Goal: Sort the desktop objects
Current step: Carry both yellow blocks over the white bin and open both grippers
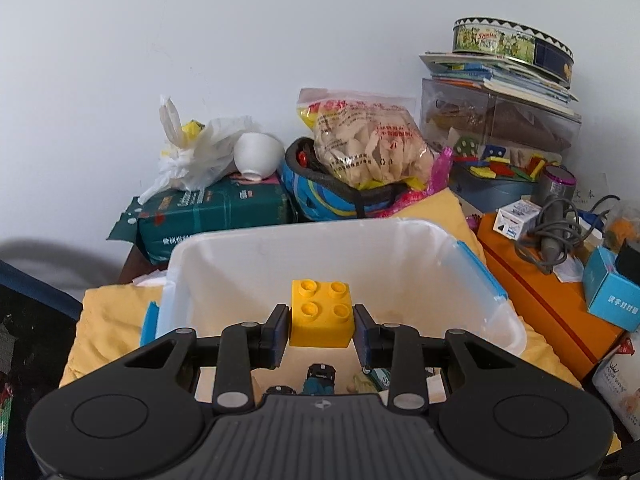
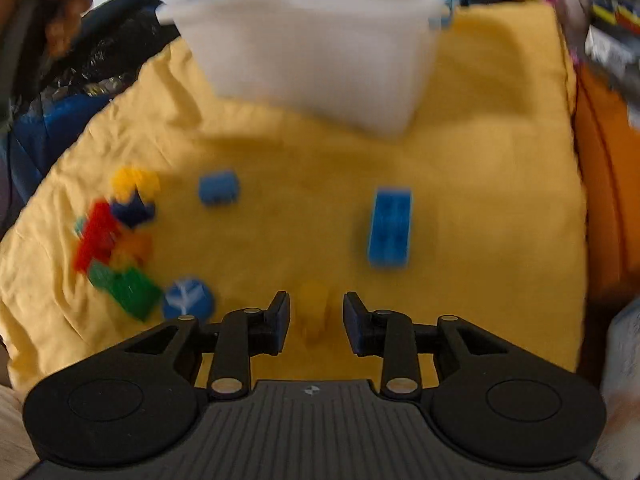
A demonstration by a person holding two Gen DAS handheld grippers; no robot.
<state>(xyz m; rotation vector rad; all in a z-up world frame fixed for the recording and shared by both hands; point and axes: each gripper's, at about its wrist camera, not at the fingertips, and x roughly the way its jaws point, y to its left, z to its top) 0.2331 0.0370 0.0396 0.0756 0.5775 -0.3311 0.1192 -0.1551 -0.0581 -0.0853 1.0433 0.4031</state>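
Note:
In the left wrist view my left gripper is shut on a yellow brick with four studs, held over the white plastic bin. Small toys, among them a toy car, lie on the bin's floor below. The right wrist view is blurred: my right gripper hangs open over the yellow cloth, with a small yellow piece lying between its fingers, untouched. A long blue brick, a small blue brick, a blue disc and a heap of coloured bricks lie on the cloth.
The white bin stands at the far end of the cloth. Behind it are a green pack, a helmet with a snack bag, a clear box with books and a tin. An orange box lies at the right.

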